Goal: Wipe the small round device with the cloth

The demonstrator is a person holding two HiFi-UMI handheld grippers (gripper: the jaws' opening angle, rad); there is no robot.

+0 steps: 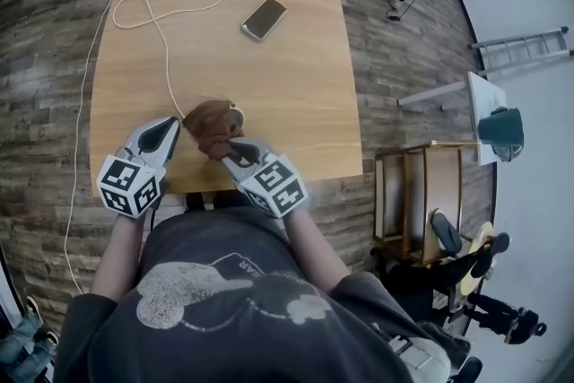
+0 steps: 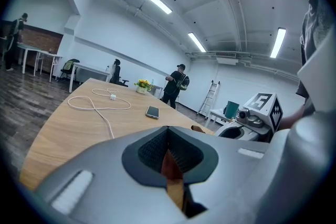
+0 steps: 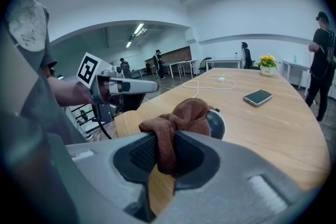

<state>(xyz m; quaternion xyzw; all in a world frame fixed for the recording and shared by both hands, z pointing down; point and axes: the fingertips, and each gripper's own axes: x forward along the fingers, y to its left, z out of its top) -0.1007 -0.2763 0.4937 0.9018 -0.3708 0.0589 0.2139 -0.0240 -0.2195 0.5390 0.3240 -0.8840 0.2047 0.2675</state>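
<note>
Your right tool (image 3: 167,140) is clamped on the one cloth (image 3: 184,113). The cloth drapes over the single round device (image 3: 216,124), which sits on the worktop (image 1: 296,94) directly ahead of the jaws, near its front edge. Your left tool (image 2: 168,136) rests just left of the cloth, jaws together and apparently empty. The right tool is nearer, so wipe with it.

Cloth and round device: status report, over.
Right gripper shut on cloth. Left gripper shut, beside it. Cloth draped over round device. White cable close by on the left.
</note>
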